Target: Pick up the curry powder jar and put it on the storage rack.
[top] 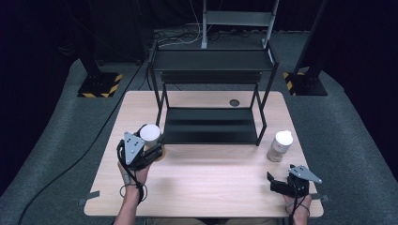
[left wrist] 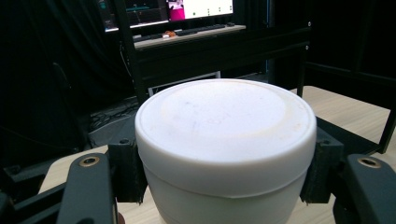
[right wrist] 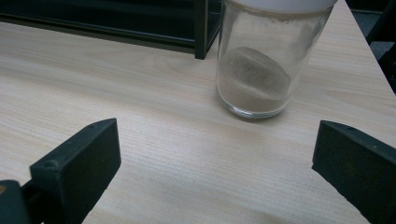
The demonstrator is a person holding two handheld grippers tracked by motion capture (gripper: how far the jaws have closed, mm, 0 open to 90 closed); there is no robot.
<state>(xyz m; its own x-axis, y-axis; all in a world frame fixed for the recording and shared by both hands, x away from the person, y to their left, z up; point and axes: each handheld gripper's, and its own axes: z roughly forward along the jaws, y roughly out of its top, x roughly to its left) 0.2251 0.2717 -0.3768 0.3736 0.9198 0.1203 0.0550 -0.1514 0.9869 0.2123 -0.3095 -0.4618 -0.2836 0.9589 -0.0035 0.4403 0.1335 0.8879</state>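
A white-lidded jar (top: 150, 133) is held just left of the black shelf rack (top: 211, 124), and my left gripper (top: 152, 149) is shut on it. In the left gripper view the jar's white lid (left wrist: 224, 121) sits between the two black pads (left wrist: 128, 170), which press on its sides. A second glass jar (top: 279, 146) with a white lid and pale powder inside stands upright at the table's right. My right gripper (top: 277, 183) rests open near the front right edge. In the right gripper view that jar (right wrist: 268, 60) stands a short way beyond the wide-apart jaws, with nothing between them.
The two-tier black rack stands at the middle and back of the wooden table (top: 206, 187). A small dark round grommet (top: 234, 102) sits in the tabletop behind the rack. Dark carpet and stand bases with yellow-black stripes (top: 99, 86) surround the table.
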